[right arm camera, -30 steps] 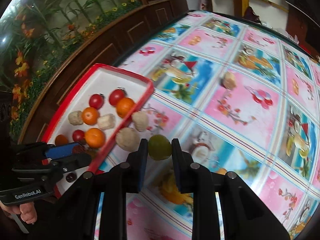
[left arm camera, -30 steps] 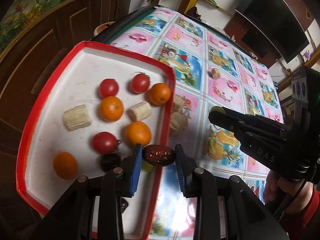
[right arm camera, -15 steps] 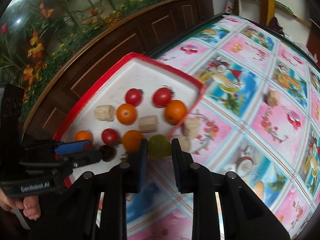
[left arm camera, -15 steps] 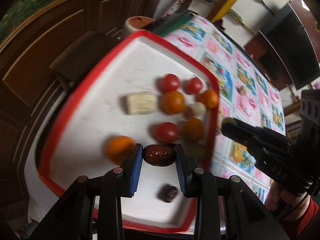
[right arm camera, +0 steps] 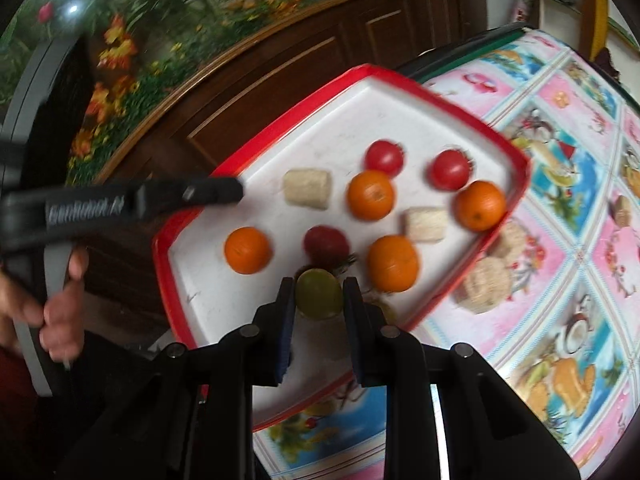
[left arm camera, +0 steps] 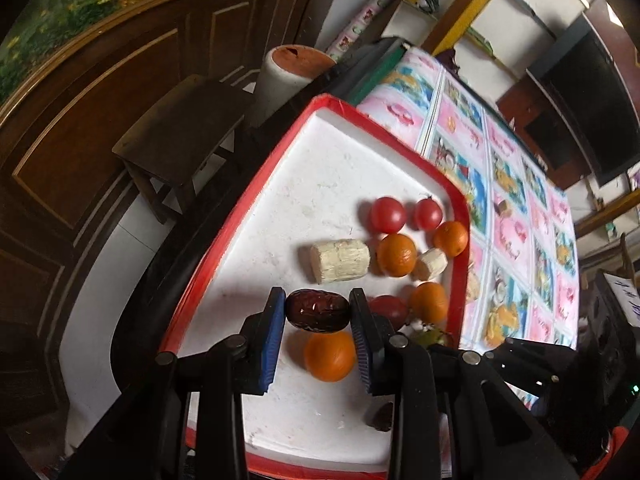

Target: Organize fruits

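Observation:
My left gripper [left arm camera: 318,314] is shut on a dark red date [left arm camera: 318,315], held over the white tray with a red rim [left arm camera: 256,200]. My right gripper [right arm camera: 319,300] is shut on a green fruit [right arm camera: 319,293] above the tray's [right arm camera: 400,76] near part. On the tray lie several oranges [left arm camera: 397,255] [right arm camera: 370,195], red tomatoes [left arm camera: 387,215] [right arm camera: 384,157] and pale sugarcane pieces [left arm camera: 340,261] [right arm camera: 307,189]. A second dark date [left arm camera: 382,417] rests near the tray's front edge. The left gripper [right arm camera: 236,191] also shows from the side in the right wrist view.
The tray sits at the edge of a table under a colourful picture cloth [right arm camera: 568,184]. Pale sugarcane pieces [right arm camera: 486,286] lie on the cloth beside the tray's right rim. Dark wood cabinets [left arm camera: 100,92], a small stool [left arm camera: 180,120] and a white cylinder [left arm camera: 288,76] stand beyond the table.
Both grippers have moved from over the cloth to above the tray, each still holding its fruit. The left one with the date has shifted leftward past the oranges.

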`<act>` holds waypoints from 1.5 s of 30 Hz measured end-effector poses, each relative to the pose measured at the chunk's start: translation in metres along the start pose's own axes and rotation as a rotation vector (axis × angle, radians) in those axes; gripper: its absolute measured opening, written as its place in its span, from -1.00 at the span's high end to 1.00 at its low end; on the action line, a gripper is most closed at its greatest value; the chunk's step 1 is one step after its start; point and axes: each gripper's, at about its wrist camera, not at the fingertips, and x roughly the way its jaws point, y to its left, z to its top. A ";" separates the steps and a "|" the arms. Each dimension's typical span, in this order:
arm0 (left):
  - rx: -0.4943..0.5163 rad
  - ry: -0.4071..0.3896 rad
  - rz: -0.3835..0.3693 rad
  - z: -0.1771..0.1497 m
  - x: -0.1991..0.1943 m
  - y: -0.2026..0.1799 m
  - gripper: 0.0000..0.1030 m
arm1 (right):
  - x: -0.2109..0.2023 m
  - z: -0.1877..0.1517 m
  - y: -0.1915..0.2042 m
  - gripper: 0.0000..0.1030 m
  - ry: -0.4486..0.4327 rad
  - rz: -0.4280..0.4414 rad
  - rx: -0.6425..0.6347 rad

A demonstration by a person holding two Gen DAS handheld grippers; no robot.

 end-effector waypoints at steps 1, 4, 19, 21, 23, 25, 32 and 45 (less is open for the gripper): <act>0.010 0.008 0.007 -0.001 0.003 -0.001 0.39 | 0.002 -0.001 0.002 0.50 0.006 0.003 -0.004; 0.036 0.030 0.032 -0.002 0.013 -0.003 0.39 | 0.008 -0.003 0.007 0.49 0.025 0.005 -0.018; 0.114 0.138 0.023 0.001 0.036 -0.014 0.38 | 0.029 -0.010 0.011 0.49 0.086 -0.001 -0.018; 0.124 0.145 0.017 -0.001 0.037 -0.017 0.38 | 0.034 -0.010 0.017 0.49 0.095 0.007 -0.027; 0.123 0.148 0.015 -0.002 0.037 -0.017 0.38 | 0.038 -0.012 0.023 0.49 0.100 0.010 -0.034; 0.125 0.147 0.024 -0.001 0.038 -0.019 0.38 | 0.040 -0.013 0.025 0.49 0.101 0.007 -0.038; 0.153 0.135 0.078 -0.001 0.039 -0.027 0.38 | 0.042 -0.013 0.018 0.48 0.093 0.001 -0.008; 0.117 -0.032 0.202 -0.020 0.006 -0.044 -0.26 | 0.007 -0.021 0.011 0.02 0.029 0.005 -0.016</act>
